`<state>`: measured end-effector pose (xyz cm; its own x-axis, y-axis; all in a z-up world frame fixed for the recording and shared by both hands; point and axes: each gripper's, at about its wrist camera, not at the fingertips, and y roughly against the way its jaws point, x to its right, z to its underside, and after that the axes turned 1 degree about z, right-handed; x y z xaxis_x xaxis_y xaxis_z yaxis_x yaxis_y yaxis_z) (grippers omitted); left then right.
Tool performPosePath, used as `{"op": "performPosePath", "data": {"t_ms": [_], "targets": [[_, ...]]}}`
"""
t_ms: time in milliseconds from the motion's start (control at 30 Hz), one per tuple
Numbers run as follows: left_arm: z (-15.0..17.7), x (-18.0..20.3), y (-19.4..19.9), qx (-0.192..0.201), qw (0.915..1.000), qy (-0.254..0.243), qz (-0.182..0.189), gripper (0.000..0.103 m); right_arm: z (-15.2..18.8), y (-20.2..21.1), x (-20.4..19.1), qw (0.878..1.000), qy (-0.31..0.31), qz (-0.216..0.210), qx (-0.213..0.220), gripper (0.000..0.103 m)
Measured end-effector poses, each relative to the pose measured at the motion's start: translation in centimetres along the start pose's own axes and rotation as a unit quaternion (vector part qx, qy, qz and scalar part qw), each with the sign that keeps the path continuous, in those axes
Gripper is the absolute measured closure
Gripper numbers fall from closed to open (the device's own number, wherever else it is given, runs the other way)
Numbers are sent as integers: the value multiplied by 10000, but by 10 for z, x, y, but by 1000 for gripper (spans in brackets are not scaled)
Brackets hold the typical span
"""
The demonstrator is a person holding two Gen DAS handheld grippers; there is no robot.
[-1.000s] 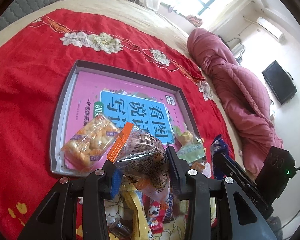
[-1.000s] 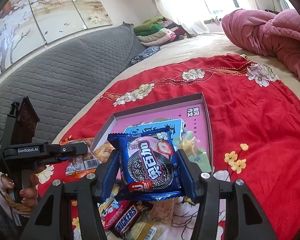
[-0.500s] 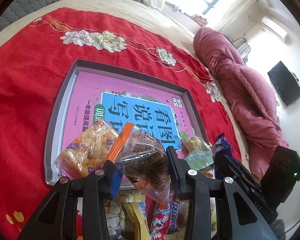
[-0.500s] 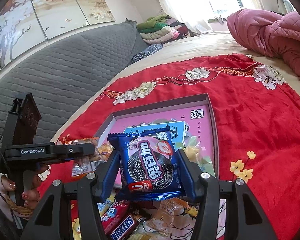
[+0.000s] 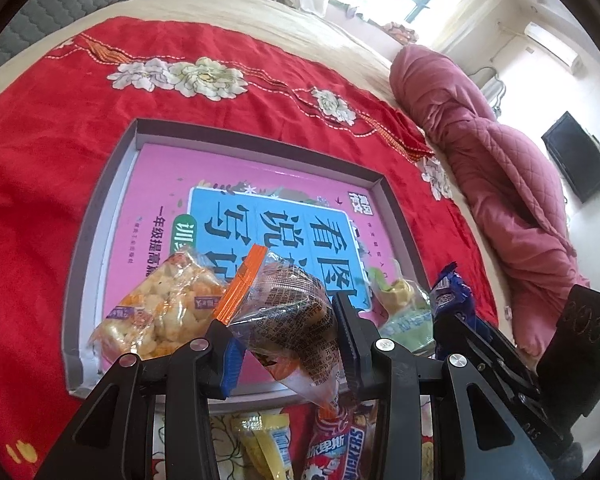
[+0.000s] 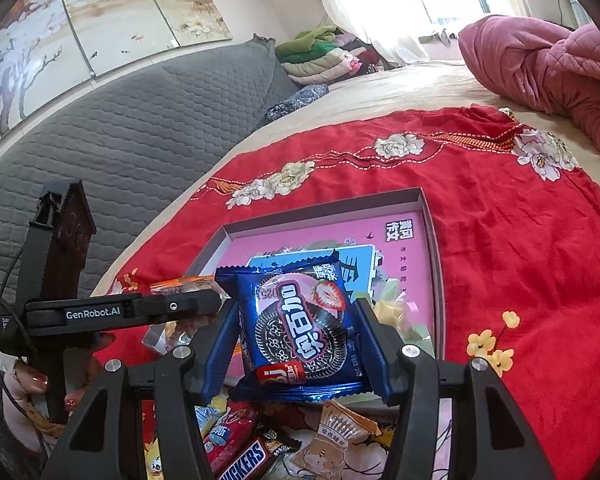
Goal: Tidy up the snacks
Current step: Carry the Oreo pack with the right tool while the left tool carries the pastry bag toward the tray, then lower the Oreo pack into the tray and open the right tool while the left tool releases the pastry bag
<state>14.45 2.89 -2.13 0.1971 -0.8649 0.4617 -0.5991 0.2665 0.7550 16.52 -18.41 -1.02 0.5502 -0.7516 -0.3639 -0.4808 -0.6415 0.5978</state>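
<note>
In the left wrist view my left gripper [image 5: 285, 334] is shut on a clear snack packet with an orange edge [image 5: 288, 300], held over the near edge of the grey tray [image 5: 256, 140] with its pink printed liner. A bag of puffed snacks [image 5: 164, 312] and a green packet [image 5: 400, 304] lie in the tray's near end. In the right wrist view my right gripper [image 6: 300, 332] is shut on a blue strawberry cookie packet [image 6: 300, 320], just short of the tray [image 6: 432, 240]. The left gripper [image 6: 188, 304] shows at the left, carried by a hand [image 6: 32, 384].
Loose snacks lie on the red flowered cloth [image 6: 520, 248] below the grippers: a Snickers bar [image 6: 248, 460], a red packet [image 6: 228, 432], a beige packet [image 6: 336, 432], a yellow packet [image 5: 268, 440]. A pink quilt [image 5: 512, 184] lies at the right; a grey headboard [image 6: 120, 132] stands behind.
Both grippers have moved forward toward the tray with their packets. The left one has also sunk a little. The tray looks larger and closer in both views.
</note>
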Motion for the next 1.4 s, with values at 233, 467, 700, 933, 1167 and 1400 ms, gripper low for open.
{"op": "performPosePath", "data": {"t_ms": [233,467,700,933,1167,1400], "targets": [[1,3,-10,-59,9999,-113,-96,61,0,-9,-2,9999,61,27,-122,46],[2,2,-16,-118,9998,-136,-116,61,0,-15,-4,9996,187,119,-176,46],[2,3,-21,-156,9997,-159,-122,61,3,-25,-4,9990,231,211,-323,46],[3,4,-23,-178,9994,-250,-133,61,5,-33,-1,9982,232,321,-454,46],[4,2,-24,-195,9994,-228,-150,61,8,-41,-5,9967,419,407,-558,46],[4,2,-24,-200,9994,-251,-157,61,12,-47,-6,9954,501,478,-656,46]]}}
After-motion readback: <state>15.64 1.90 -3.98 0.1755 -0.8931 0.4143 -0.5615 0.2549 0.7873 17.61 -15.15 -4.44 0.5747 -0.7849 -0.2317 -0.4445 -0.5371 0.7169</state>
